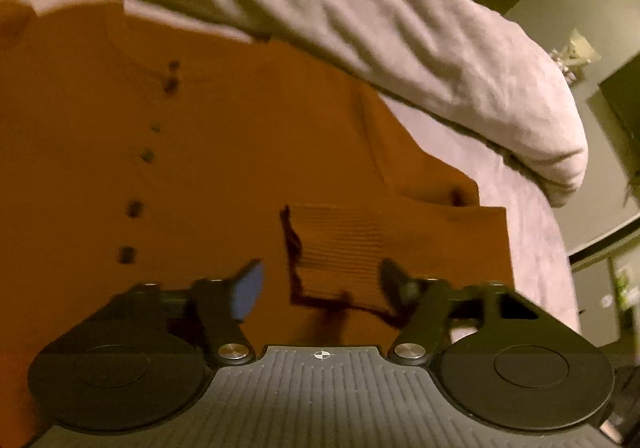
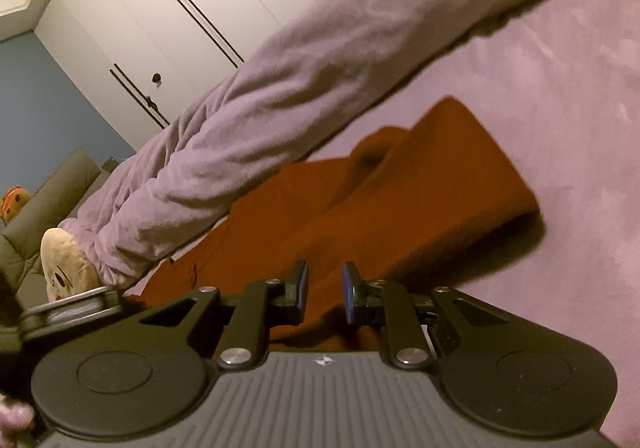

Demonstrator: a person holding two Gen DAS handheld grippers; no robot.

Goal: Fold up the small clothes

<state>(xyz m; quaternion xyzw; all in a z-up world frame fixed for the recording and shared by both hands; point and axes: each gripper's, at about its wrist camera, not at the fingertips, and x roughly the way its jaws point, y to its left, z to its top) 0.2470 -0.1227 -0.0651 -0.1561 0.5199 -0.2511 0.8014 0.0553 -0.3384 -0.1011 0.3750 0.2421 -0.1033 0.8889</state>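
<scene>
Right, you had the rust-orange cardigan (image 1: 220,148) spread front-up on the lilac bed sheet (image 1: 532,240). Its collar end lay against the rolled duvet (image 1: 360,28), and a strip of bare sheet showed between its side and the edge of the bed. Your left gripper (image 1: 320,280) hovered low over the cloth with its fingers about half apart. The ribbed cuff (image 1: 340,240) sat in the gap between them, but no pad was pressing on it, so nothing was gripped there. Your right gripper (image 2: 325,280) showed only a narrow slot between its blue pads. There was orange fabric below that slot, yet I could not see the pads biting on any of it, so I read that one as empty too. From the right wrist view the sleeve (image 2: 460,176) lay doubled over, angled out toward open sheet. To my eye the step in hand was bringing a sleeve in across the body. To do it well, you wanted the left fingers to come down squarely on the cuff and take the ribbing alone, not the panel underneath. Then lift just enough to clear the row of buttons (image 1: 132,208) and lay the sleeve flat along the body. The right gripper looked best used to pin the shoulder area, so the whole garment would not slide toward the duvet.
</scene>
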